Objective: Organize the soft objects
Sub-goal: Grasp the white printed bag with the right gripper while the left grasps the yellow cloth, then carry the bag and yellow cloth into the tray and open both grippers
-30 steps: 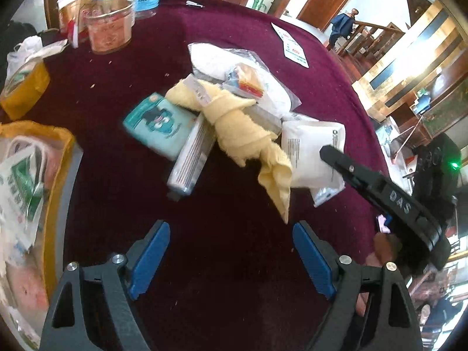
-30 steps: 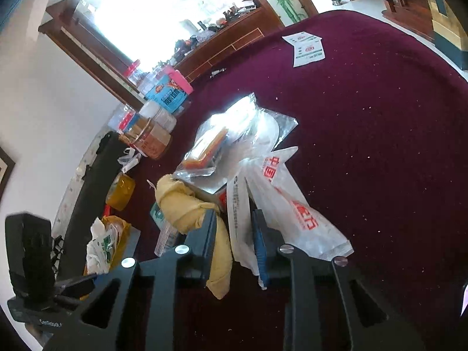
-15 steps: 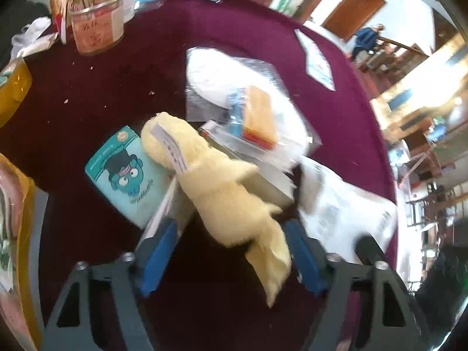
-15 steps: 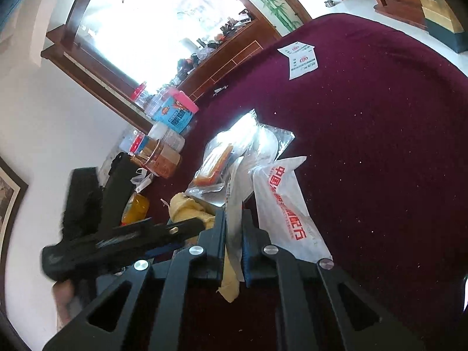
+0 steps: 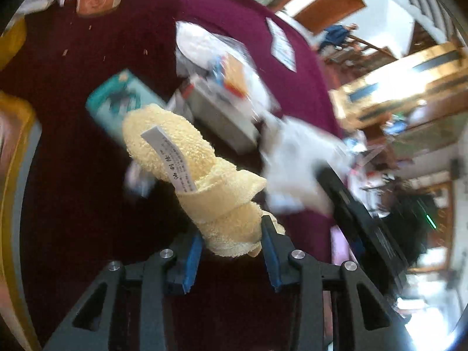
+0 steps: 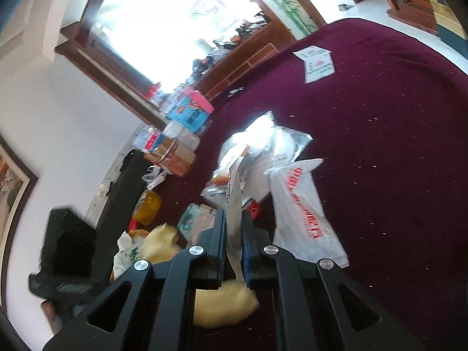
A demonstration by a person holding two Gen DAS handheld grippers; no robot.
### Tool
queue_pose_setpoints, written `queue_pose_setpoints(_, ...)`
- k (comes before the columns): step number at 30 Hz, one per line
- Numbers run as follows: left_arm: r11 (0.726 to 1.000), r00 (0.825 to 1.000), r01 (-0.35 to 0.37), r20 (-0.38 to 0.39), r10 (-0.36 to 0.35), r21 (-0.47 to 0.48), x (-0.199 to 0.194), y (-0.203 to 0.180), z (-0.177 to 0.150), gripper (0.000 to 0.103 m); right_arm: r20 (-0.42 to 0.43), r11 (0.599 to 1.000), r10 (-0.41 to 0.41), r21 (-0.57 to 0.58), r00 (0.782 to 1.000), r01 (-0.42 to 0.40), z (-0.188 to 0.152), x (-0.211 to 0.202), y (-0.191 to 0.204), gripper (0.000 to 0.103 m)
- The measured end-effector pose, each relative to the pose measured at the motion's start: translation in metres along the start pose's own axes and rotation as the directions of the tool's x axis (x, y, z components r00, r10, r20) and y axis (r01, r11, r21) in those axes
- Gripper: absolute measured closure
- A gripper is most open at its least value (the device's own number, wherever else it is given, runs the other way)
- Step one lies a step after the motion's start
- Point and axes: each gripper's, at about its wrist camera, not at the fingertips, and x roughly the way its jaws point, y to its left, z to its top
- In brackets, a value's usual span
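Towel (image 5: 201, 181) is pinched at one end by the left gripper (image 5: 231, 247); a white bag (image 6: 234, 204) is pinched by the right gripper (image 6: 234, 242). Either could be dropped if yanked.

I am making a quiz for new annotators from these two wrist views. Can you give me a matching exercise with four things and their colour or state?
Things:
1. yellow towel
2. white plastic bag with red print
3. teal packet
4. left gripper

States:
a. lying on the maroon tablecloth, not held
b. shut on a soft roll
c. carries a white label with print
d. partly hidden behind the towel's far end

Pairs: 1-c, 2-a, 3-d, 4-b
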Motion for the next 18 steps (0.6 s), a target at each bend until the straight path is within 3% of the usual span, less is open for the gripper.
queue_pose_setpoints(4,0.993,0.993,0.116,-0.027,-0.115,0.035,-0.046,0.009,-0.046,0.063,0.001,0.999,0.007,-0.048,1.0,-0.007,-0.004,0.0,0.01,0.094)
queue_pose_setpoints(8,0.982,0.986,0.161,0.017,-0.164,0.095,-0.105,0.025,-0.093,0.063,0.012,0.997,0.017,-0.077,1.0,-0.016,-0.017,-0.006,0.032,0.094)
queue_pose_setpoints(13,0.988,0.982,0.135,0.124,-0.144,0.08,-0.174,0.07,-0.129,0.063,-0.024,0.985,0.097,-0.141,0.995,-0.099,-0.062,-0.013,0.105,0.093)
queue_pose_setpoints(18,0.994,0.974,0.112,0.2,-0.108,-0.007,-0.212,0.129,-0.143,0.063,-0.157,0.951,0.214,-0.192,0.964,-0.242,-0.11,0.014,0.183,0.093)
